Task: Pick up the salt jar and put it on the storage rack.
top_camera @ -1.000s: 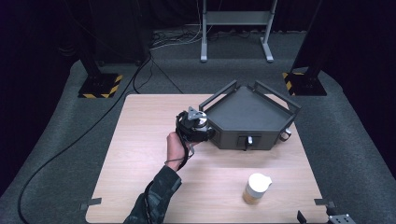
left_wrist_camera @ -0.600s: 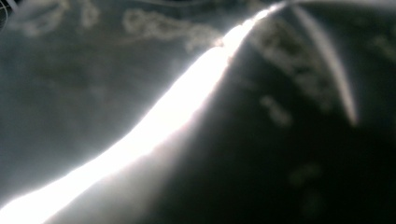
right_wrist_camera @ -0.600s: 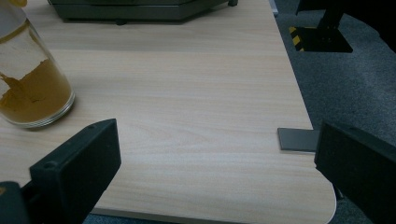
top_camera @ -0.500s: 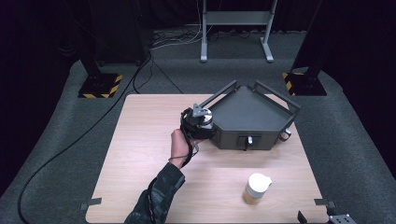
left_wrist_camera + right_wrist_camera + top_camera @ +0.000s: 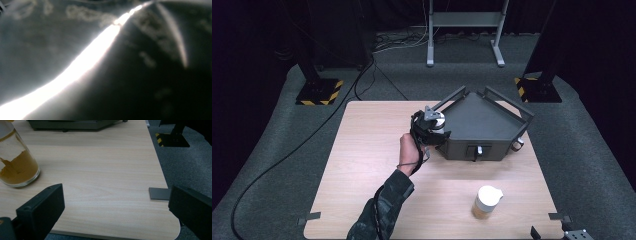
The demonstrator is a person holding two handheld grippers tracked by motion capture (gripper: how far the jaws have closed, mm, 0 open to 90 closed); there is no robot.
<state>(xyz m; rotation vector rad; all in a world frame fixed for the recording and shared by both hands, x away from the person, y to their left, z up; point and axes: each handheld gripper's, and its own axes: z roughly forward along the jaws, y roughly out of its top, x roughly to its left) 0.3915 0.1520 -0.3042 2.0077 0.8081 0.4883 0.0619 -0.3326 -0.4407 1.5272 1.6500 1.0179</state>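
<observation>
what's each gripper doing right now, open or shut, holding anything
Left gripper: against the dark tray, jaws hidden, cannot tell.
Right gripper: open, holding nothing, beside the jar.

A light wooden table (image 5: 362, 170) stands on grey carpet. A dark grey five-sided tray (image 5: 484, 122) sits on the far right part of the table. Near the front edge stands a glass jar (image 5: 486, 201) with a white lid and orange-brown powder inside, well apart from the tray.
</observation>
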